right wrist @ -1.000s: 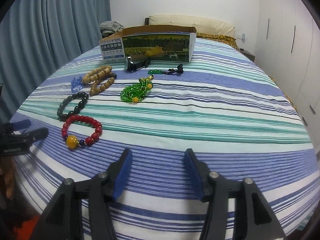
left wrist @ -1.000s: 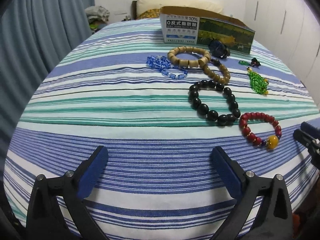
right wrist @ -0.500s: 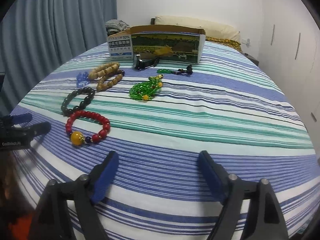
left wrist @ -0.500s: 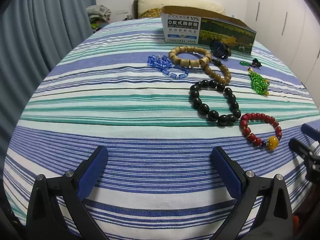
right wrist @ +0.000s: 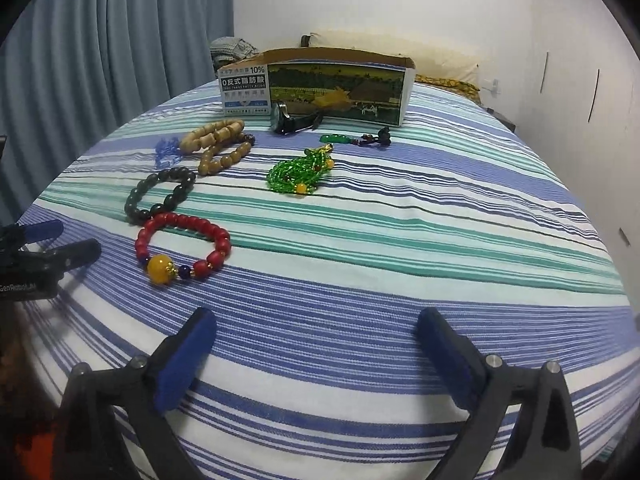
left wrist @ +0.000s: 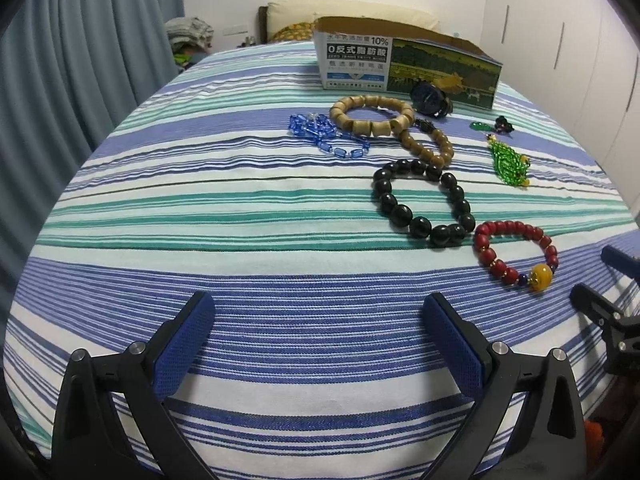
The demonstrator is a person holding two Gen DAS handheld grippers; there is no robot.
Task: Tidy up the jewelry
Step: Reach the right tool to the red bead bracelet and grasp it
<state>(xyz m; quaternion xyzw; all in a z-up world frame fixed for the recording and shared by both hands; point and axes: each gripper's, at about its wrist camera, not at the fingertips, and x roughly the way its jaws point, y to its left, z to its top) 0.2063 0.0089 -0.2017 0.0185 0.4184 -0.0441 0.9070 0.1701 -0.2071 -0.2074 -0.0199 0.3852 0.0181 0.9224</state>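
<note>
Jewelry lies spread on a striped bedspread (left wrist: pixel 240 208). In the left wrist view I see a blue bead strand (left wrist: pixel 324 134), a chunky wooden bracelet (left wrist: pixel 372 116), a smaller wooden bracelet (left wrist: pixel 430 146), a black bead bracelet (left wrist: pixel 420 202), a red bracelet with an amber bead (left wrist: pixel 516 254), green beads (left wrist: pixel 508 160) and a dark watch (left wrist: pixel 432 98). An open cardboard box (left wrist: pixel 404 60) stands behind them. My left gripper (left wrist: pixel 318 316) is open over bare cloth. My right gripper (right wrist: pixel 316 324) is opening, with nothing between its jaws, near the red bracelet (right wrist: pixel 182 246).
Grey-blue curtains (left wrist: pixel 80 60) hang on the left. A pillow (left wrist: pixel 348 14) and folded clothes (left wrist: pixel 188 32) lie at the bed's head. White cupboard doors (left wrist: pixel 580 60) stand on the right. A small green and dark charm (right wrist: pixel 356 139) lies by the box (right wrist: pixel 316 88).
The right gripper's jaws have spread much wider. Its view has shifted slightly, so the jewelry sits nearer and more central. The left gripper has stayed put and open.
</note>
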